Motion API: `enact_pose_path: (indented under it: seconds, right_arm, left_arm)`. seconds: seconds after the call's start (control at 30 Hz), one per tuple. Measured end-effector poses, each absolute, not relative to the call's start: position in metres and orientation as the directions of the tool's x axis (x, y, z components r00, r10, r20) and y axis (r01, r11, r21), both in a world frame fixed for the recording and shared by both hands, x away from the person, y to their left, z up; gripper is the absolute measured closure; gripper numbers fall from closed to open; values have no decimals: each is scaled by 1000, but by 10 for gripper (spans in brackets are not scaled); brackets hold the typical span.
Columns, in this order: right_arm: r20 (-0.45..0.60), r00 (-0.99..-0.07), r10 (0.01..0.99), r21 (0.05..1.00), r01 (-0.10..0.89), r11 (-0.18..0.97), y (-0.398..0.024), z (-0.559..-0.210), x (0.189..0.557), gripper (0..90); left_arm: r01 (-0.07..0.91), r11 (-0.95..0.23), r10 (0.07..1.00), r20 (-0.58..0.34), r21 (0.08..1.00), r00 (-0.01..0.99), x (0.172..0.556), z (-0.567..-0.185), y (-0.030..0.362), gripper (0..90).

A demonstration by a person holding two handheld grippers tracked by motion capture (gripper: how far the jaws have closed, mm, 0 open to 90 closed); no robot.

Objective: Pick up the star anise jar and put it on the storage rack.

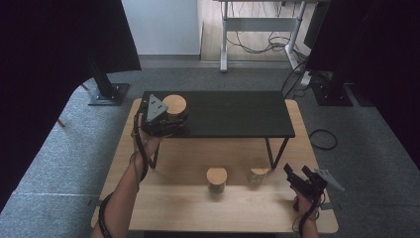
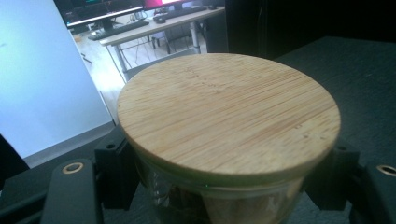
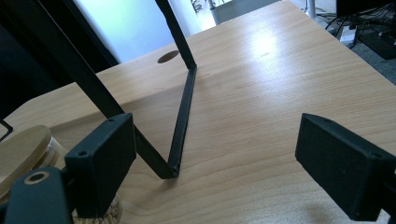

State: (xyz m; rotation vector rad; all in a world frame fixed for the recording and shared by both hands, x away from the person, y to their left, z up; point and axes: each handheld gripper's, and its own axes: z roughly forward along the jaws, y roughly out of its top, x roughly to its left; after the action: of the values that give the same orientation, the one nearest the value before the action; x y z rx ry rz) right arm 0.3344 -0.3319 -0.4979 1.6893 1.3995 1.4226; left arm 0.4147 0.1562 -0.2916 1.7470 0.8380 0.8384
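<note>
Seemingly, left gripper fingers clasp the jar; right gripper fingers released.

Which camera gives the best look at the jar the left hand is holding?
The left gripper view: the jar with its wooden lid sits close up between the left gripper jaws, glass wall pressed on both sides. The high view shows the same jar small, on the black shelf, partly behind the gripper. The right gripper view looks at the table and another jar.

A glass jar with a round bamboo lid stands upright on the black shelf.
</note>
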Motion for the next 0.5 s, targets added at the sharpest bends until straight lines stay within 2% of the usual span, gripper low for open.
enact_pose_path:
  seconds: [0.27, 0.5]
  right_arm:
    - [386, -86, 919, 867, 374, -329, -332, -498, 335, 121]
    - [383, -86, 920, 868, 374, -326, -331, -498, 335, 121]
  left_arm:
    - [177, -271, 841, 143, 946, 522, 420, -294, 160, 252]
    - [248, -208, 867, 61, 946, 494, 426, -294, 168, 229]
